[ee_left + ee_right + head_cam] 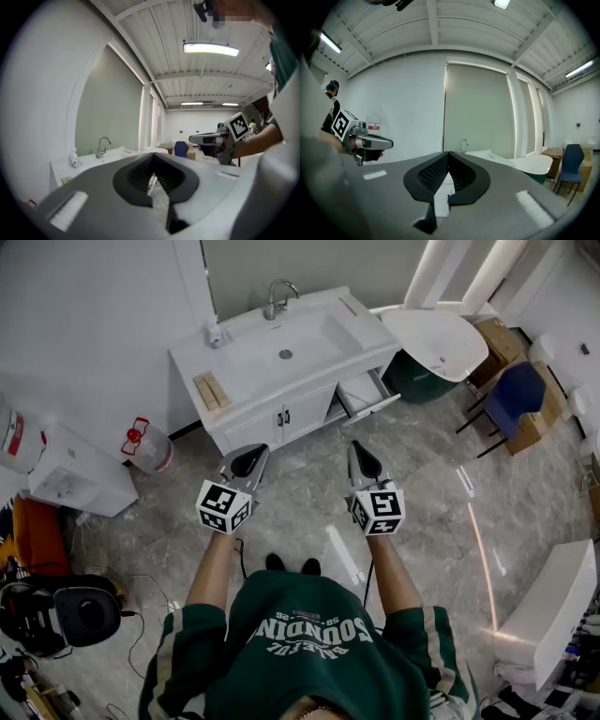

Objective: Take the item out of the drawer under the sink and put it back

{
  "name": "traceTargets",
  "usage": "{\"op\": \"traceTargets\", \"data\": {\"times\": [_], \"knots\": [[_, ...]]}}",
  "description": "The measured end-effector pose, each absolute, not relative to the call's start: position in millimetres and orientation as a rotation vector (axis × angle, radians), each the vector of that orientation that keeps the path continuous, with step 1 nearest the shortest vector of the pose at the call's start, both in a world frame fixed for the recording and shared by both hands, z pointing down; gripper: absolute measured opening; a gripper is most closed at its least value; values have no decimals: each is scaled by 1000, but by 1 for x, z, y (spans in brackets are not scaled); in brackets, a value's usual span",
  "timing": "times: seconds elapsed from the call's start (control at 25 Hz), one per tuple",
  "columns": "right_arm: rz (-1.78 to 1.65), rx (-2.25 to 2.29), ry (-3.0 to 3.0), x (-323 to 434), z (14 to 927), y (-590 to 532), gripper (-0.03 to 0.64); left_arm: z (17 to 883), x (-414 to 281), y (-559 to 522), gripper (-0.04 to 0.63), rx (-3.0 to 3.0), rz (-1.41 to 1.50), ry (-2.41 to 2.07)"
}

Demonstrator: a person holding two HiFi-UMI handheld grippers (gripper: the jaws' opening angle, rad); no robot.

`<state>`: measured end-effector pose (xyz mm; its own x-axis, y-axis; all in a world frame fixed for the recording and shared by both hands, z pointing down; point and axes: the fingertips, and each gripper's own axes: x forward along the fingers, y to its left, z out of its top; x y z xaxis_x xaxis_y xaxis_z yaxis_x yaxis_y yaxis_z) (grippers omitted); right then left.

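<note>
1. Your left gripper (247, 462) is level out front. Its fingers meet at the tips and hold nothing.
2. Your right gripper (365, 463) is level, beside the left one and apart from it. Its fingers are pressed together and hold nothing.
3. Both grippers sit over the marble floor (309, 502), well short of the white vanity cabinet (251, 432).
4. The drawer (364, 396) under the sink (309, 343) stands pulled out at the cabinet's right end. It is on the far side of your right gripper, and neither gripper touches it.
5. The item can't be made out in the drawer; the interior is too small to read in the head view.
6. On the countertop, the faucet (277, 298) is at the far edge, a small bottle (216, 334) at the far left, and a tan slatted piece (211, 390) at the near left.
7. A water jug (148, 444) stands on the floor left of the cabinet. A white round table (436, 338) and a blue chair (514, 395) are to the right.
</note>
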<state>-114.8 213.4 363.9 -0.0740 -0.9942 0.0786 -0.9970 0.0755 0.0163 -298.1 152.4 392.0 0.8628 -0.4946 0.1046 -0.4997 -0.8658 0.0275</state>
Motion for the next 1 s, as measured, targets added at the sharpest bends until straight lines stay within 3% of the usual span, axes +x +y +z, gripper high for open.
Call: {"op": "traceTargets", "data": {"times": [1.0], "knots": [[182, 2111, -2206, -145, 397, 189, 2, 411, -314, 123, 51, 2997, 170, -701]]}}
